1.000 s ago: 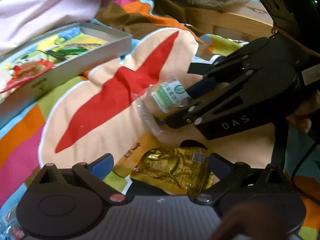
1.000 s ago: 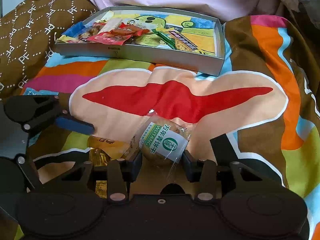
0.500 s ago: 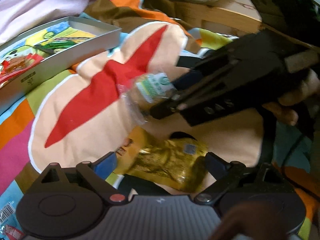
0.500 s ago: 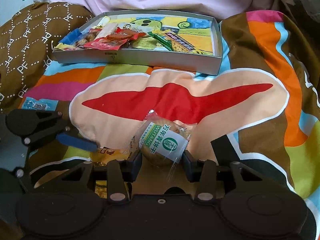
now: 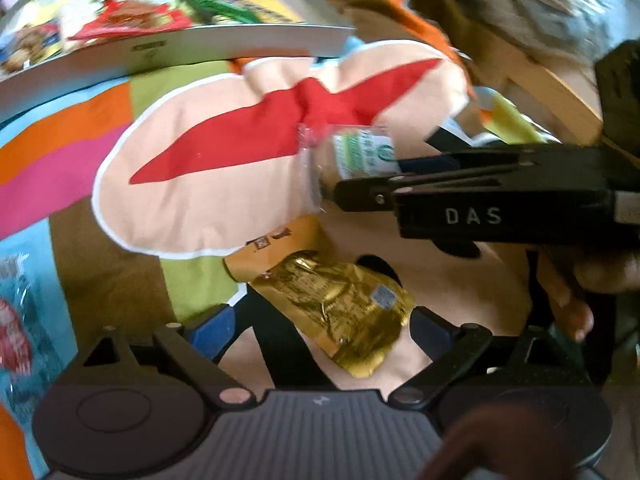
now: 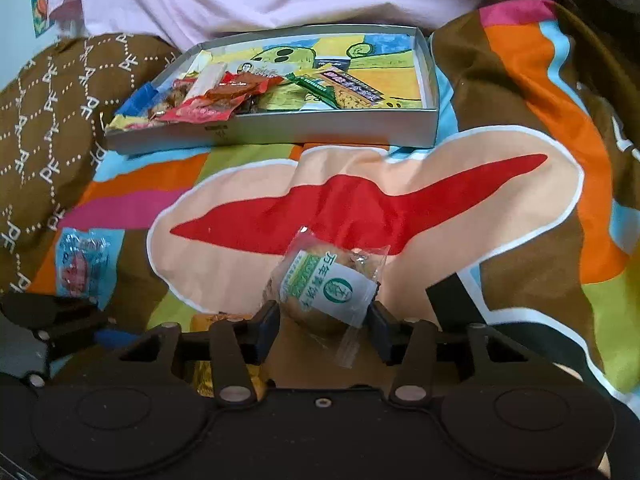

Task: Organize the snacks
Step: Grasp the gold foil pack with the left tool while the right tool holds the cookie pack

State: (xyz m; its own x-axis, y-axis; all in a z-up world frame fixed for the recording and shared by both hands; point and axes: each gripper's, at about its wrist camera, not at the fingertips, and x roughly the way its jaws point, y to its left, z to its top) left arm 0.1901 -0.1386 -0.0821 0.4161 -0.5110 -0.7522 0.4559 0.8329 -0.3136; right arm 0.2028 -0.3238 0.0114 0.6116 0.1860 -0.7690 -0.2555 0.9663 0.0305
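One wrapped round biscuit in clear film with a green and white label (image 6: 326, 292) sits clamped between the pads of the right gripper (image 6: 323, 326), lifted clear of the colourful patchwork blanket (image 6: 520, 208); the left gripper (image 5: 316, 330) hangs with its jaws spread and nothing gripped, a crinkled gold foil snack packet (image 5: 340, 312) lying on the blanket between its fingers; farther out, near the left edge, a blue and red clear-wrapped sweet (image 6: 82, 268) lies loose on the cloth; beyond the red and peach shape stands the shallow grey cardboard box lid with a cartoon lining (image 6: 320, 132), several red, orange and green packets (image 6: 216, 96) heaped at its left end, its right part bare. By my reading the sorting is partly done; the held biscuit, the gold packet and the sweet are left to go in.
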